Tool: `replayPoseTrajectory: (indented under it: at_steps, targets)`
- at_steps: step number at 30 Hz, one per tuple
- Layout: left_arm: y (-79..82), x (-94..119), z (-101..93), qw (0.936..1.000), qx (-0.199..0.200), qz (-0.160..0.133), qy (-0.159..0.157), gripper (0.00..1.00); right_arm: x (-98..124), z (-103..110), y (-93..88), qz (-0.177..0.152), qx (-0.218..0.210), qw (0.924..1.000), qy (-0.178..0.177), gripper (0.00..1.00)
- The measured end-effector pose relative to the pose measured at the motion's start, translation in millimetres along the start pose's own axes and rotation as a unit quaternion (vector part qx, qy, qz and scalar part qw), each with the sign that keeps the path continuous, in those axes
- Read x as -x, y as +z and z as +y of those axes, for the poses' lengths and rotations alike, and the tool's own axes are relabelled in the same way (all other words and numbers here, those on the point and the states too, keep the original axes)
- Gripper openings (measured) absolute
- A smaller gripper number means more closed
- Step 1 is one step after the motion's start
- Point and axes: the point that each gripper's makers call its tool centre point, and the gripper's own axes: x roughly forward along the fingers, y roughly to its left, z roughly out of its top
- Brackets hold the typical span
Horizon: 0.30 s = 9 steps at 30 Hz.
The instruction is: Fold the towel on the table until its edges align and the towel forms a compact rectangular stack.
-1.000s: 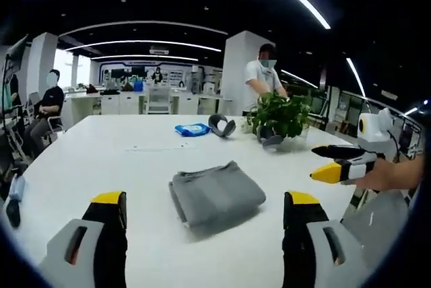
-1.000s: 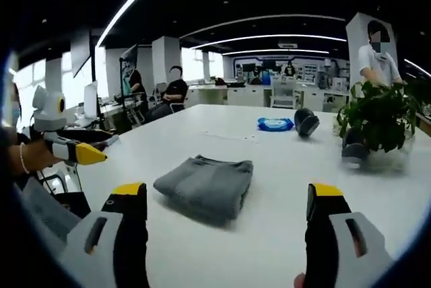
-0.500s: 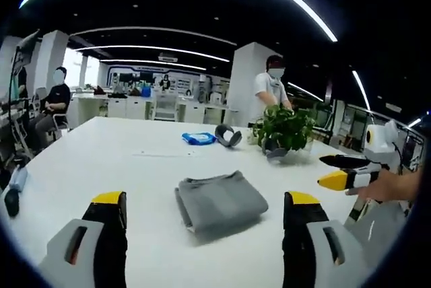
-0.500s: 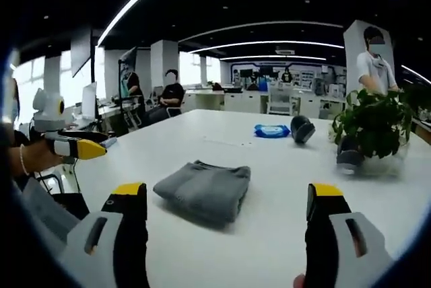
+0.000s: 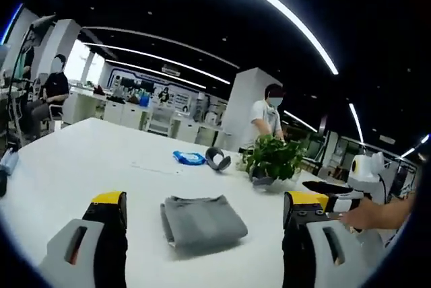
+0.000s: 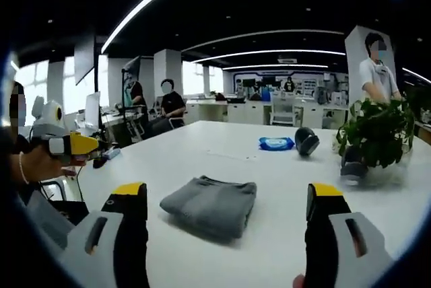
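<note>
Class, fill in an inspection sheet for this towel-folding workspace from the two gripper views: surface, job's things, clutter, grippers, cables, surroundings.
Surface: white table, flat and bare around the towel.
Job's things: grey towel lies folded in a compact stack, apart from both grippers.
Clutter: blue packet, dark rounded object beside it, potted plant farther along the table.
Grippers: left gripper open, holding nothing; right gripper open, holding nothing. Both are off the towel.
Cables: nothing seen.
Surroundings: open office with ceiling light strips, desks, a seated person, a standing person.
</note>
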Motion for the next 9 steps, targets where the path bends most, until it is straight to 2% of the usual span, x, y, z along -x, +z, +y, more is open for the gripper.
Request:
replayPoseTrajectory:
  at_steps: [3, 7, 9]
  targets:
    - [11.3, -0.5, -13.4, 0.9998, -0.005, -0.014, -0.016, 0.99, 0.5, 1.9, 8.0, -0.012, -0.004, 0.9999, 0.003, 0.99]
    - [12.7, -1.7, -14.8, 0.9995, -0.027, -0.014, -0.012, 0.99, -0.2, -1.2, 14.8, -0.023, -0.006, 0.9997, 0.004, 0.98]
    - [8.5, -0.9, -11.0, 0.9993, -0.037, -0.002, -0.006, 0.99, 0.4, -4.6, 15.1, -0.024, -0.007, 0.9997, 0.001, 0.98]
